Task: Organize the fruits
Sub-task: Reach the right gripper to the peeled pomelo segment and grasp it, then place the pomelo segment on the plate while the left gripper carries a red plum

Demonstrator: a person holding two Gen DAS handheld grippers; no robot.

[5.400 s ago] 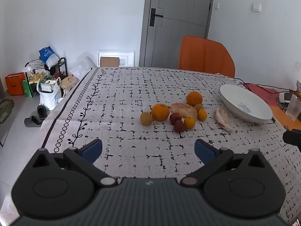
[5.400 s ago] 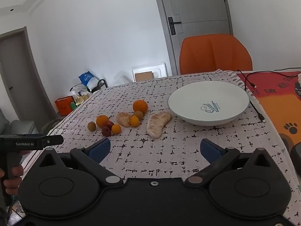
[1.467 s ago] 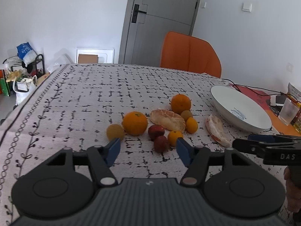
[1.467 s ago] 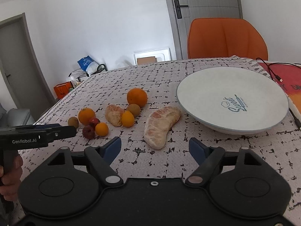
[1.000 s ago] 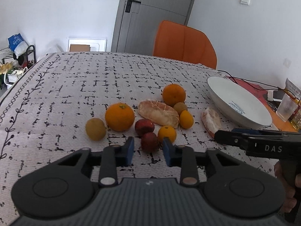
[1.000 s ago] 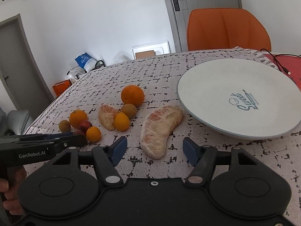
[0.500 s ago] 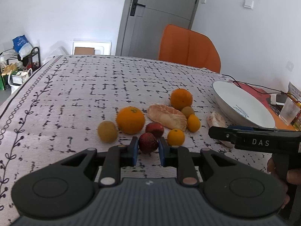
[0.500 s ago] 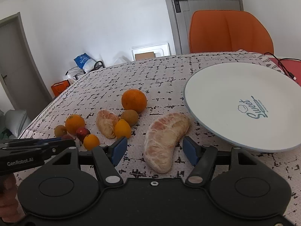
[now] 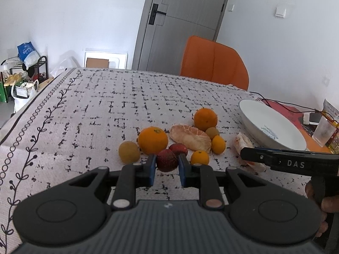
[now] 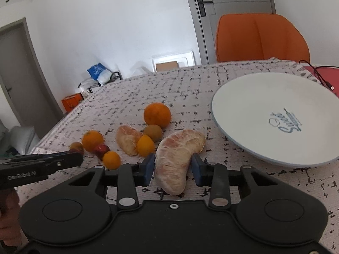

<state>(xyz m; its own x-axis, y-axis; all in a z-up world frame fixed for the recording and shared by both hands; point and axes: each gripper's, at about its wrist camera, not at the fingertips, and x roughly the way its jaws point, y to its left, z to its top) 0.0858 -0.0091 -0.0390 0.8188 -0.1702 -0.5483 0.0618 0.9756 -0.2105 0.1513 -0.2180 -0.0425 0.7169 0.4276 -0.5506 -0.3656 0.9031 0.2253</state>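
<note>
Grippers both just went from wide apart to closing in: left gripper point(image 9: 166, 170) clenched on the small dark-red round fruit point(image 9: 167, 160) mid-frame, right gripper point(image 10: 172, 170) closing around the pale peeled pomelo wedge point(image 10: 177, 155) lower centre, so plating onto the white round plate point(image 10: 250, 148) looks next.

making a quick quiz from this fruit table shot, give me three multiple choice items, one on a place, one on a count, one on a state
1. Where is the white plate relative to the loose fruit, in the right wrist view?
A. to their left
B. to their right
C. under them

2. How many large oranges lie on the tablecloth?
A. two
B. four
C. none

3. What does the left gripper hold?
A. nothing
B. a glass
C. a dark red fruit

Answers:
1 B, the plate sits right of the fruit cluster and holds nothing.
2 A, one large orange near the gripper, another farther back.
3 C, both pads press the red fruit's sides.
</note>
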